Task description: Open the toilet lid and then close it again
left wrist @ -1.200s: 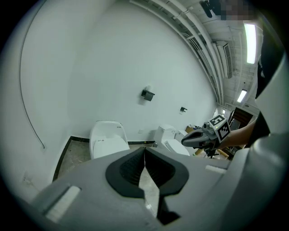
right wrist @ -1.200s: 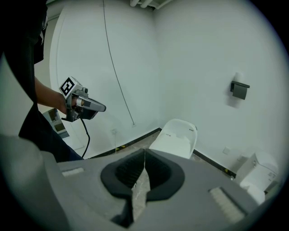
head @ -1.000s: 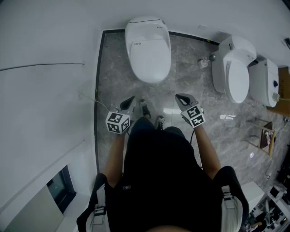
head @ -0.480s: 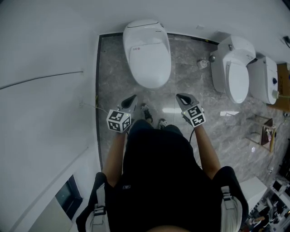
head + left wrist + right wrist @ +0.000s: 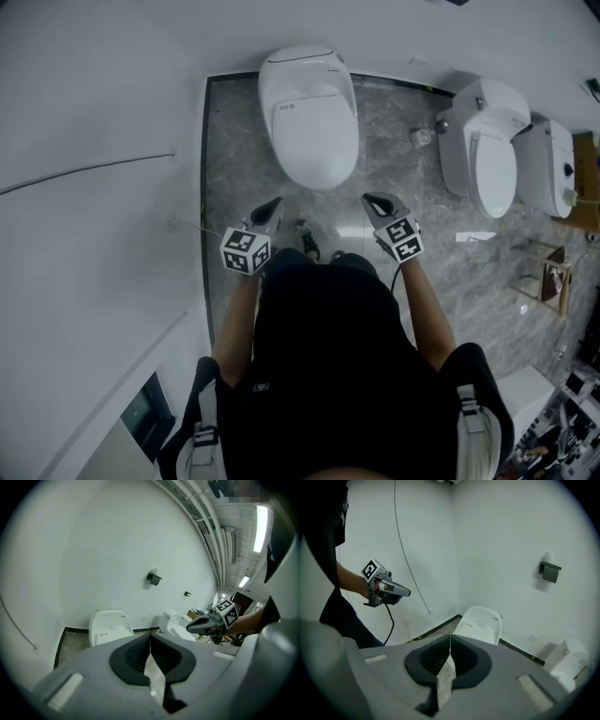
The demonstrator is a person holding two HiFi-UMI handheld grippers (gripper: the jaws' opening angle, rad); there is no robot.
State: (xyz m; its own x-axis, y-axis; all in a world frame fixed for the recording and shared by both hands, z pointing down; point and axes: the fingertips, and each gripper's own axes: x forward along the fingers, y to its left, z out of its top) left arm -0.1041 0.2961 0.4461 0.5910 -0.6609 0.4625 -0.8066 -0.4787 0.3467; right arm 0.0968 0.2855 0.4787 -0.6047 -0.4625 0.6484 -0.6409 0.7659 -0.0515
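I see the white toilet (image 5: 307, 117) in the upper middle of the head view, on the grey stone floor (image 5: 234, 178). Its lid (image 5: 314, 131) is down flat. The lid is a long egg shape. Its long way runs from the top of the frame to the bottom. The back end sits by the wall at the top, and the round front end points down at me.

My left gripper (image 5: 271, 204) is below the toilet on the left, and my right gripper (image 5: 374, 201) is below it on the right. Both are near the toilet but touch nothing. Each gripper view shows its dark jaws pressed together with nothing in them.

Only the head view shows the second toilet (image 5: 487, 155) at the right with its lid up. Only the gripper views show the small dark holder (image 5: 153, 578) high on the wall.
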